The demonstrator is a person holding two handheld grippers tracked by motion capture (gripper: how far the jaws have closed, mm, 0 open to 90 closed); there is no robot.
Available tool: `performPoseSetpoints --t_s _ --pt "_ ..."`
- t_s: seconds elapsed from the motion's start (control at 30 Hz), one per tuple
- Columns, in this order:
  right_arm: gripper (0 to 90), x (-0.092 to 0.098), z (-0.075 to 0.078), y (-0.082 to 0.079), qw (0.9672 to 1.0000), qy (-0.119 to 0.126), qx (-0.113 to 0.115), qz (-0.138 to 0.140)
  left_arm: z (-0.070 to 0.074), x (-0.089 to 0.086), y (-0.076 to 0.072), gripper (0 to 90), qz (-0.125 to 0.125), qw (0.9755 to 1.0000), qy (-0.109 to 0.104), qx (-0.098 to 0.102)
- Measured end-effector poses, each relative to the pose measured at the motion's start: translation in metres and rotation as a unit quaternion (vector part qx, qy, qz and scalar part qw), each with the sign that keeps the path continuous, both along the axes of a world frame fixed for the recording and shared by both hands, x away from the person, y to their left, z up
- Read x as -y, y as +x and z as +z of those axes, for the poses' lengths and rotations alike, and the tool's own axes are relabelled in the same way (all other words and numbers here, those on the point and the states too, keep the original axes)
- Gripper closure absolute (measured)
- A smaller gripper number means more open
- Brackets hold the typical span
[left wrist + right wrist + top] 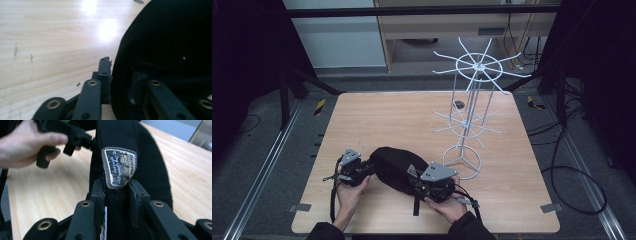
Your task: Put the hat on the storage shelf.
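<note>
Label: woven patch (119, 167) on black cap (396, 167), "DENIM" legible, the rest too blurred.
Left gripper (120, 75): jaws clamp cap's edge.
Right gripper (116, 192): jaws pinch fabric under the patch.

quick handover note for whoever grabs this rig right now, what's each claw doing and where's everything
Left claw: shut on the left rim of the black cap, one jaw outside, one inside.
Right claw: shut on the cap's fabric just below its sewn label.
The cap is near the front edge of the wooden table, held between both claws.
White wire rack stands to the right rear, with nothing on its arms.
Done: cap gripped from both sides.
Left: probably lift the cap and hang it on a rack arm.
</note>
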State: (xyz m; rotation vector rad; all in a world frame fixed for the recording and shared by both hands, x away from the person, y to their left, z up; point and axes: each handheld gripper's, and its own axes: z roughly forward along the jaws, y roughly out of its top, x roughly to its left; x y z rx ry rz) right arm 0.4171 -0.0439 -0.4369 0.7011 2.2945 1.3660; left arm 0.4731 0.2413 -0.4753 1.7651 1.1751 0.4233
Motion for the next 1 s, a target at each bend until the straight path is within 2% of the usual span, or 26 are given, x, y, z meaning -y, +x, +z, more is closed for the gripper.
performPoseSetpoints --t_s 0.13,0.27,0.4,0.5,0.6,0.77,0.8,1.0 --pt "69.2 -0.003 -0.003 -0.003 1.0 -0.006 -0.006 -0.005 0.003 -0.003 -0.006 63.2 -0.014 0.9998 0.007 -0.008" --pt "69.0 -0.004 -0.004 -0.004 0.9999 -0.005 -0.009 -0.01 0.01 -0.014 -0.022 52.2 -0.012 0.9999 0.008 0.009" --pt "68.3 -0.004 -0.005 -0.003 0.9998 -0.006 -0.011 -0.018 0.021 -0.026 -0.042 47.0 -0.007 0.9995 0.017 0.027" --pt "67.6 -0.004 -0.006 -0.003 0.9996 -0.01 -0.014 -0.022 0.031 -0.031 -0.058 47.3 -0.015 0.999 -0.001 0.041" --pt "66.6 -0.004 -0.008 -0.003 0.9996 -0.012 -0.015 -0.021 0.039 -0.026 -0.065 47.6 -0.029 0.9982 -0.016 0.05" --pt "65.6 -0.005 -0.007 -0.005 0.9997 -0.011 -0.013 -0.016 0.046 -0.007 -0.067 46.3 -0.056 0.9969 -0.029 0.048" --pt "65.5 -0.004 -0.008 -0.005 0.9998 -0.01 -0.012 -0.014 0.048 -0.002 -0.067 44.5 -0.067 0.9959 -0.043 0.044" --pt "65.3 -0.005 -0.008 -0.006 0.9999 -0.01 -0.009 -0.011 0.054 0.009 -0.068 40.9 -0.082 0.994 -0.057 0.045"
